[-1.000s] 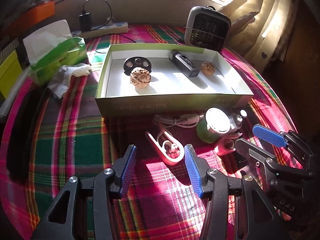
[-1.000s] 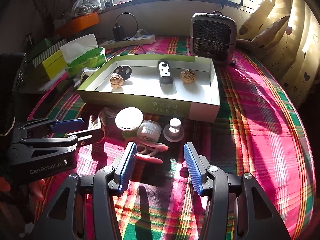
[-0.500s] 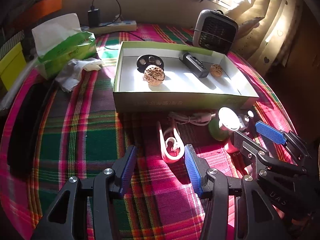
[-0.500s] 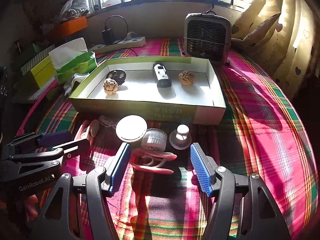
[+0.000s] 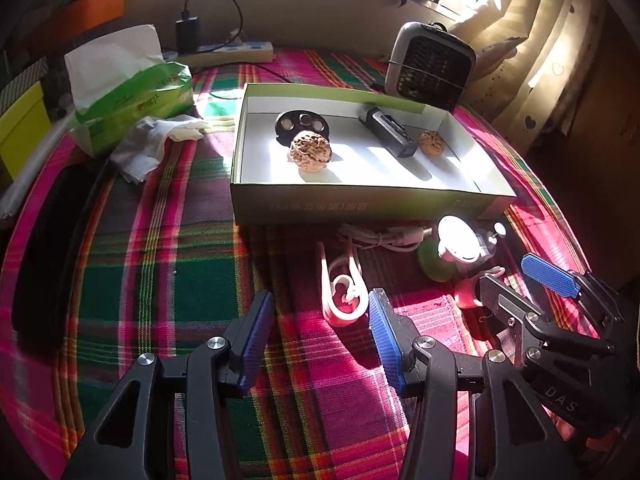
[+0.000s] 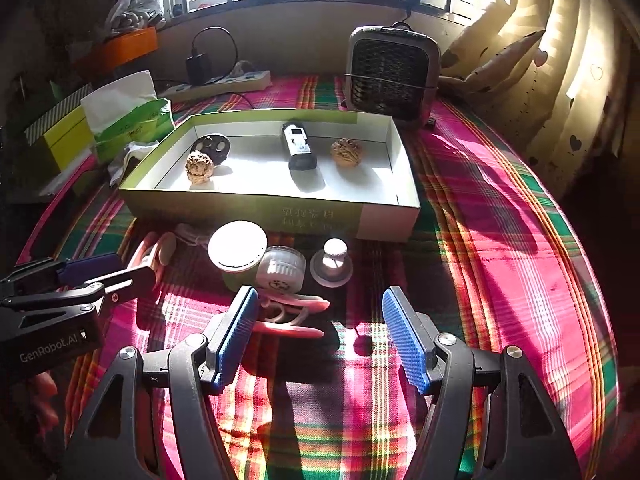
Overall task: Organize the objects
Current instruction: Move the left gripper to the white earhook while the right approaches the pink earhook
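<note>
A shallow green-and-white box (image 5: 360,205) (image 6: 384,216) holds two walnuts (image 5: 311,155) (image 6: 346,152), a black disc (image 5: 302,124) and a black rectangular device (image 6: 299,152). In front of it lie a pink clip (image 5: 343,292), a second pink clip (image 6: 290,316), a white cable (image 5: 380,238), a green jar with white lid (image 6: 238,249), a small white jar (image 6: 281,270) and a small knobbed lid (image 6: 333,261). My left gripper (image 5: 318,334) is open, just left of the pink clip. My right gripper (image 6: 318,338) is open around the second pink clip.
A plaid cloth (image 6: 500,240) covers the surface. A small heater (image 6: 390,74) stands behind the box. A green tissue pack (image 5: 128,92), a crumpled tissue (image 5: 154,146), a power strip (image 5: 228,52) and yellow boxes (image 6: 64,136) sit at the left and back.
My right gripper has opened wider and moved forward over the pink clip. My left gripper has drifted left and back, staying open.
</note>
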`<state>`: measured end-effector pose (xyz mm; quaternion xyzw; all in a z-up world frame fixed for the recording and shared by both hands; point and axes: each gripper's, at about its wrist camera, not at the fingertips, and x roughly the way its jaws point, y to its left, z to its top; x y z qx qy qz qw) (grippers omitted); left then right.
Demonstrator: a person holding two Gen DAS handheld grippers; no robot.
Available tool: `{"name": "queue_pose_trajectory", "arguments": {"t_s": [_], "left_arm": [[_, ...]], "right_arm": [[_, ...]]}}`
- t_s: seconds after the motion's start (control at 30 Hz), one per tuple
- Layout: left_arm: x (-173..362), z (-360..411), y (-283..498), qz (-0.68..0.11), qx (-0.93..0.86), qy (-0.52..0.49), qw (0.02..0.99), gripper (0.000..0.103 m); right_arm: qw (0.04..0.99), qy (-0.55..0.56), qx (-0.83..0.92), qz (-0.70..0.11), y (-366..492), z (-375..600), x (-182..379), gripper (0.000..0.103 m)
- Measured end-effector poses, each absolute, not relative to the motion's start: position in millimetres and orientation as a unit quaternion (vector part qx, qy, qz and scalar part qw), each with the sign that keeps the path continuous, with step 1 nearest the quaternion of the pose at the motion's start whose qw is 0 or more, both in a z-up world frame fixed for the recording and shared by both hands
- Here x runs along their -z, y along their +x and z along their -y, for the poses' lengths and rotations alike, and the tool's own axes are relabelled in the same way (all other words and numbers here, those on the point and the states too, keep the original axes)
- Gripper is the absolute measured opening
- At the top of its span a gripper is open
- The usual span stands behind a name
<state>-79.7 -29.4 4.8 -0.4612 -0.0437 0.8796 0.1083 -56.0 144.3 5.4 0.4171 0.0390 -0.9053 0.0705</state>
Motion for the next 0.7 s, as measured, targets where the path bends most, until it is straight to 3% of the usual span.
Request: {"name": "queue_pose_trajectory", "arguments": {"t_s": [0.7], "left_arm": [[-5, 32, -79, 0.05, -0.88, -0.459, 0.114, 0.048]], "right_arm": [[0.03, 0.426, 0.902, -0.062, -41, -186, -6, 0.066]]}}
